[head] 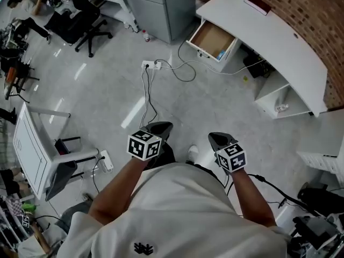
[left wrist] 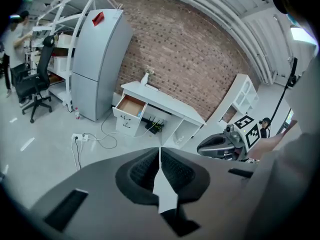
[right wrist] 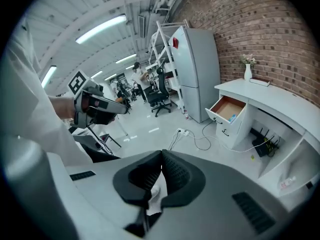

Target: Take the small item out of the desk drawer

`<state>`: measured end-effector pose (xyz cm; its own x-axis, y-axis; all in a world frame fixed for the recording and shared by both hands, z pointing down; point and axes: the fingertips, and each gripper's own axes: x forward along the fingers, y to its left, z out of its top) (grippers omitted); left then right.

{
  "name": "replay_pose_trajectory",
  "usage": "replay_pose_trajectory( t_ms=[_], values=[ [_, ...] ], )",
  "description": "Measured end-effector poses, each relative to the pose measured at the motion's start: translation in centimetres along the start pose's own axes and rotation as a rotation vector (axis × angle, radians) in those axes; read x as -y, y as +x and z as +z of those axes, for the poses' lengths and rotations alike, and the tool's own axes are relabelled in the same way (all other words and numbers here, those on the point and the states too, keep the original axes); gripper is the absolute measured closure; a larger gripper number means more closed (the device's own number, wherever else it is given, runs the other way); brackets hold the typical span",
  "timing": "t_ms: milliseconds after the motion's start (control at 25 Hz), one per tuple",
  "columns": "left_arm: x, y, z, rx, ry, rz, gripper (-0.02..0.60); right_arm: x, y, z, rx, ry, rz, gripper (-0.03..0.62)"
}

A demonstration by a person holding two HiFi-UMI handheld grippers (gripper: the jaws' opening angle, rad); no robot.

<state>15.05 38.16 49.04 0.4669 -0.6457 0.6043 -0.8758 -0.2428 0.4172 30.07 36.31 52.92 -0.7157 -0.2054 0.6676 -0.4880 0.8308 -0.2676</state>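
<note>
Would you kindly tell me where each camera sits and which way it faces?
Head view: on the person's head, looking steeply down at the floor; shirt, forearms, left claw and right claw show.
Left gripper view: on the left claw, facing the desk and brick wall; its shut jaws and the right claw show.
Right gripper view: on the right claw, facing the desk; its shut jaws and the left claw show.
Shared: all show the open drawer.

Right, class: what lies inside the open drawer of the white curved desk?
The open white drawer shows a bare brown bottom and one small light-blue item near its front wall. Whatever lies at the back, under the white curved desktop, is covered.
</note>
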Motion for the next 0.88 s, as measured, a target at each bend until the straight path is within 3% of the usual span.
replay_pose_trajectory(
  t_ms=[280, 640, 760, 880],
  values=[
    [-3.9, 5.2, 5.0, -0.045, 0.023, -0.041, 0.549, 6.5, 3.8, 2.6, -0.019, 0.084, -0.022, 0.563],
    [-16.4, 11.4, 17.1, -0.113, 0.154, -0.185, 0.549, 14.3, 13.4, 13.0, 0.028, 0.301, -0.216, 0.559],
    [-21.1, 12.4, 20.8, -0.142, 0.204, -0.225, 0.549, 16.8, 17.6, 16.4, 0.043, 0.395, -0.277, 0.499],
    [-25.4, 13.2, 23.6, -0.165, 0.250, -0.251, 0.549, 19.9, 21.3, 18.8, 0.062, 0.470, -0.355, 0.498]
  ],
)
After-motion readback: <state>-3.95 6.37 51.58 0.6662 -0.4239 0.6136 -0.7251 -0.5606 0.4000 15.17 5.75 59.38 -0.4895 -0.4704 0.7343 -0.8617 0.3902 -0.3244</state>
